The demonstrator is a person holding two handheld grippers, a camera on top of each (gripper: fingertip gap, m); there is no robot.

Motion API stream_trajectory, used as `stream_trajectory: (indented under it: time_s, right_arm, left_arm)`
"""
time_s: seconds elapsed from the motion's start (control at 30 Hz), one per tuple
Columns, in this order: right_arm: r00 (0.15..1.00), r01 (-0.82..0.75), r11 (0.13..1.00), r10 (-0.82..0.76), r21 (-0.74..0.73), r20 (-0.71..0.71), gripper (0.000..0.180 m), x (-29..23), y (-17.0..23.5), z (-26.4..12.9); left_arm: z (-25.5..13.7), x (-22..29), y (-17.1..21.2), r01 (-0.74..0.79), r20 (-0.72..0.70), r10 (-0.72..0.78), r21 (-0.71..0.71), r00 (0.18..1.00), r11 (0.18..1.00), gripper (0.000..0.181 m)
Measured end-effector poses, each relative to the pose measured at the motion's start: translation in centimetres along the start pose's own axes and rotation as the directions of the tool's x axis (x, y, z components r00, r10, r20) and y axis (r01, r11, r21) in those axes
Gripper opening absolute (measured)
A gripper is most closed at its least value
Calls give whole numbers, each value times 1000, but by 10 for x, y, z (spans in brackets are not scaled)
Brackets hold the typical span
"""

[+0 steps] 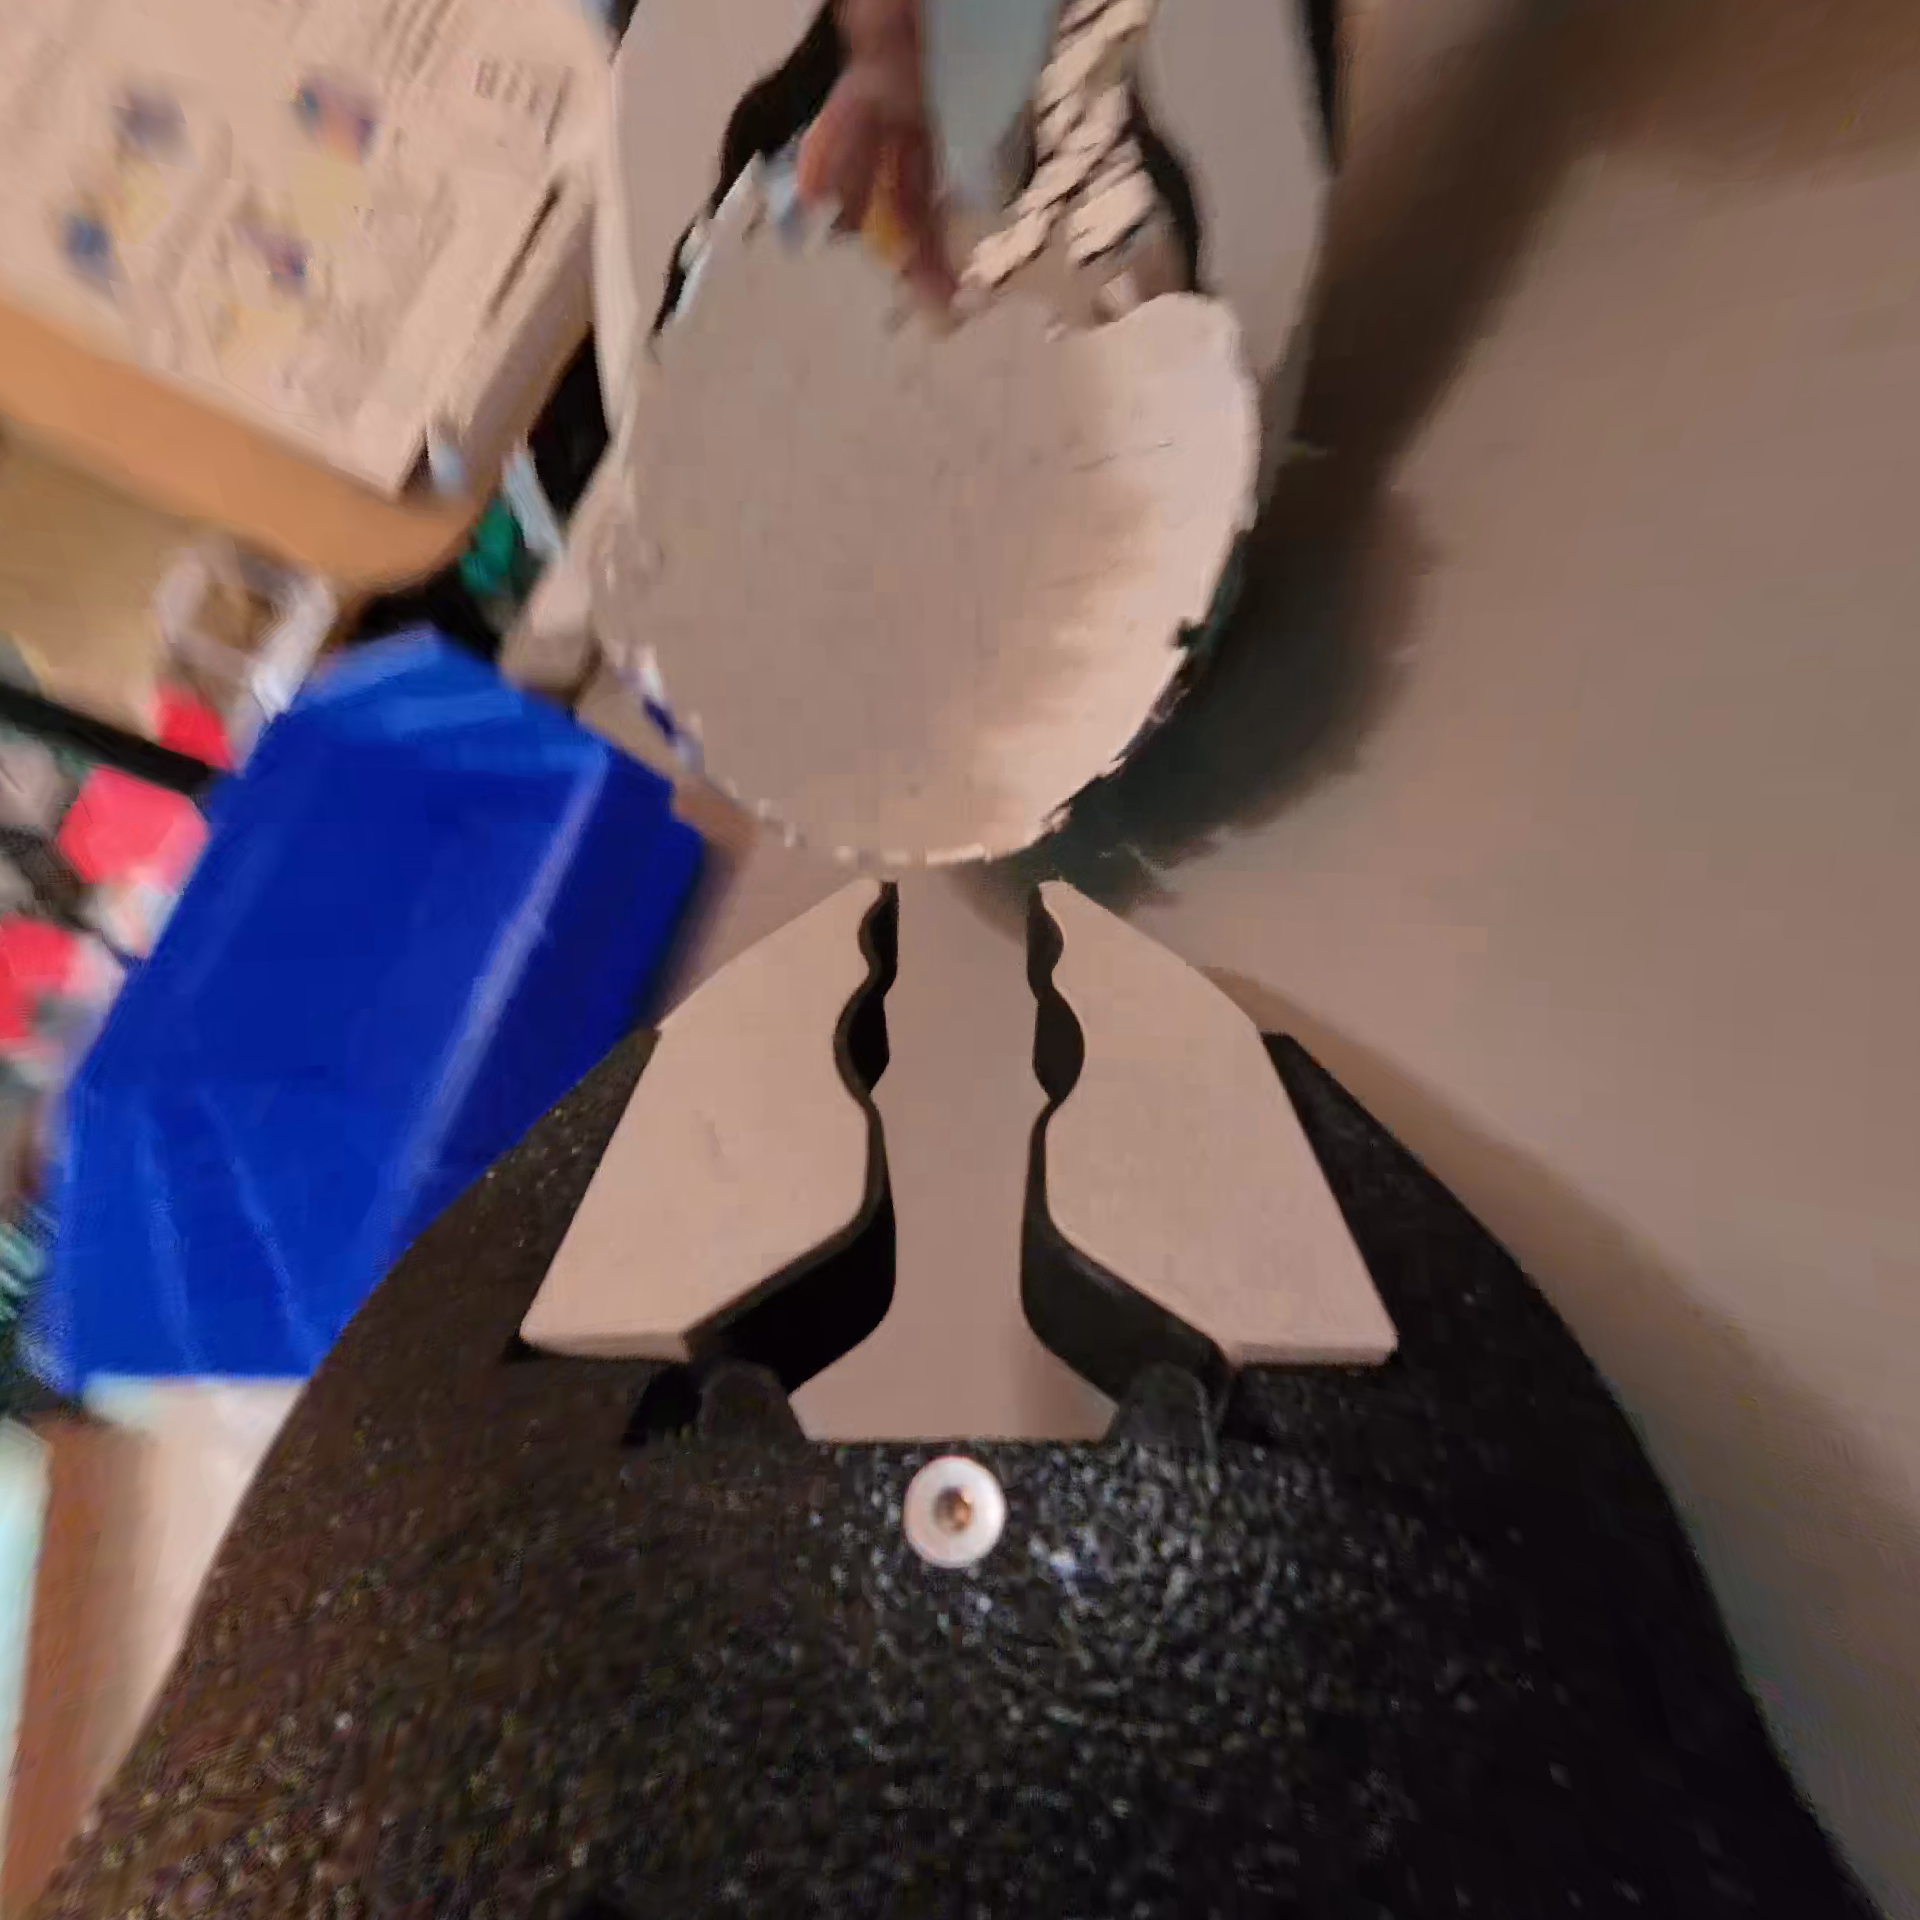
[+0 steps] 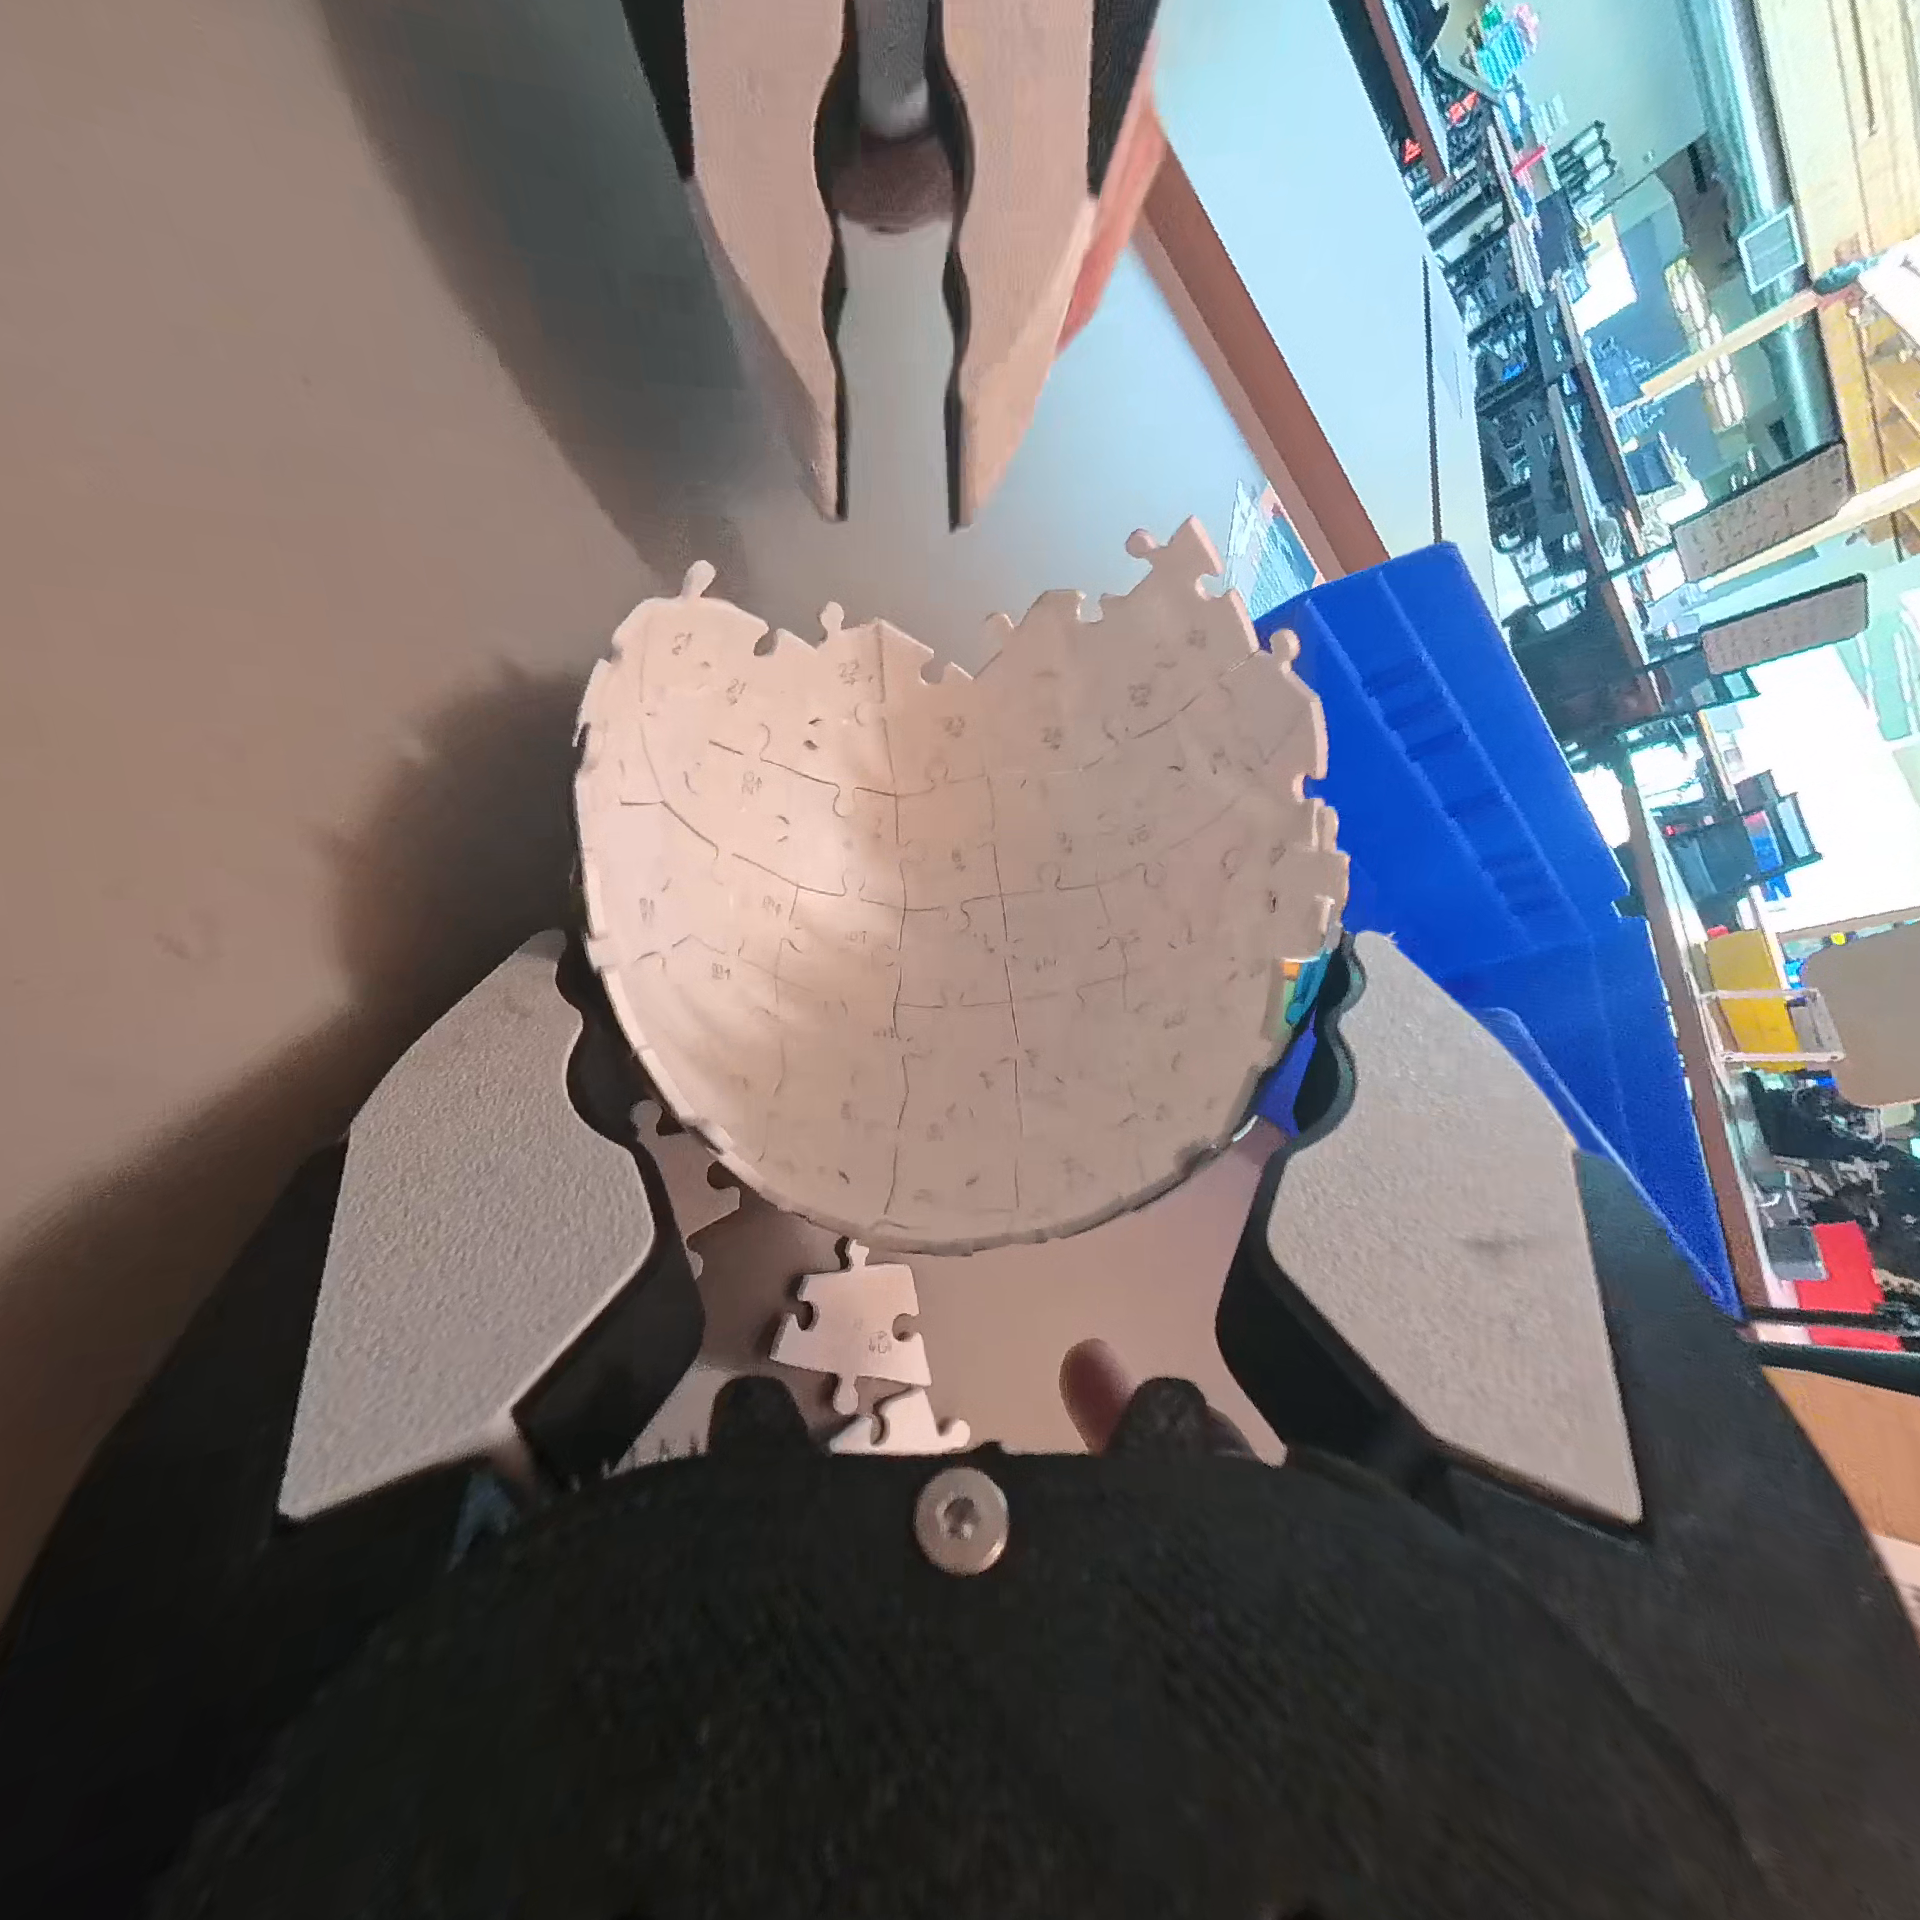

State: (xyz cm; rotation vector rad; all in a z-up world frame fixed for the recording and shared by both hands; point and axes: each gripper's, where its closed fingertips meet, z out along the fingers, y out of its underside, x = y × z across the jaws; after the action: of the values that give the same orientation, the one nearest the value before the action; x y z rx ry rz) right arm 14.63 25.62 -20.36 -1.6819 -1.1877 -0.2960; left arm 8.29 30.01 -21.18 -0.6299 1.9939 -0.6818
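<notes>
above the desk (image 2: 260, 623), puzzle shell (image 2: 935, 831) clamped at its sides in right tool (image 2: 956, 951); left tool (image 2: 894, 509) slightly apart, empty, just beyond the jagged rim; likely to buckle and shed interlocked pieces if squeezed or nudged.

A plain beige tabletop (image 2: 260, 623) with a matt, lightly scuffed surface carries everything, and a reddish-brown edge strip (image 2: 1226, 343) bounds it on the far right. Two loose white jigsaw pieces (image 2: 854, 1340) lie flat on it, touching tip to tip, just beside the rim of a white bowl-shaped puzzle shell (image 2: 935, 935) that casts a soft shadow to its left; whether the shell rests on the surface cannot be told. A blue plastic bin (image 2: 1475, 852) stands just behind the shell, by the edge strip.
</notes>
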Motion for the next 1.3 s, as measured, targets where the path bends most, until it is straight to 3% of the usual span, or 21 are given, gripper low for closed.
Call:
stream_trajectory:
  time_s: [0.03, 0.1, 0.17, 0.27, 0.33, 0.43, 0.53, 0.63, 0.77, 0.9, 1.3]
  right_arm:
    - [1000, -11, 1000, 11, 0, -3, 127, 0, 0, 0]
    - [1000, -19, 1000, 19, -11, -13, 127, 0, 0, 0]
    - [999, -12, 1000, 11, -27, -33, 127, 0, -3, 1]
    - [997, 19, 998, -23, -55, -70, 127, -3, -10, 3]
    - [994, 65, 994, -72, -83, -85, 125, -5, -16, 3]
    - [988, 115, 986, -127, -122, -88, 125, -8, -23, 6]
    - [985, 132, 982, -146, -135, -95, 125, -9, -28, 10]
    - [981, 154, 976, -170, -155, -93, 125, -11, -32, 13]
    - [980, 178, 961, -194, -213, -54, 125, -11, -36, 17]
    - [980, 189, 953, -197, -237, -12, 125, -10, -41, 22]
    - [984, 180, 960, -175, -214, 47, 126, -6, -47, 33]
  left_arm:
    - [2, -1, 8, 168, 20, -167, -40, 986, 985, 26]
    - [4, -3, 23, 542, 70, -538, -137, 840, 829, 34]
    - [5, 5, 30, 805, 61, -813, -201, 579, 558, 37]
    - [11, 23, 14, 927, -86, -967, -276, 240, 255, 42]
    - [14, 21, 12, 946, -94, -985, -281, 142, 164, 42]
    - [19, 17, 13, 947, -87, -991, -295, 106, 127, 39]
    - [24, 13, 15, 942, -64, -988, -300, 141, 154, 37]
    - [27, 6, 28, 924, 11, -964, -287, 267, 253, 41]
    - [26, -3, 42, 856, 124, -864, -265, 487, 444, 57]
    - [31, 1, 46, 778, 151, -781, -320, 606, 541, 70]
    - [38, -8, 55, 706, 117, -727, -386, 676, 594, 82]
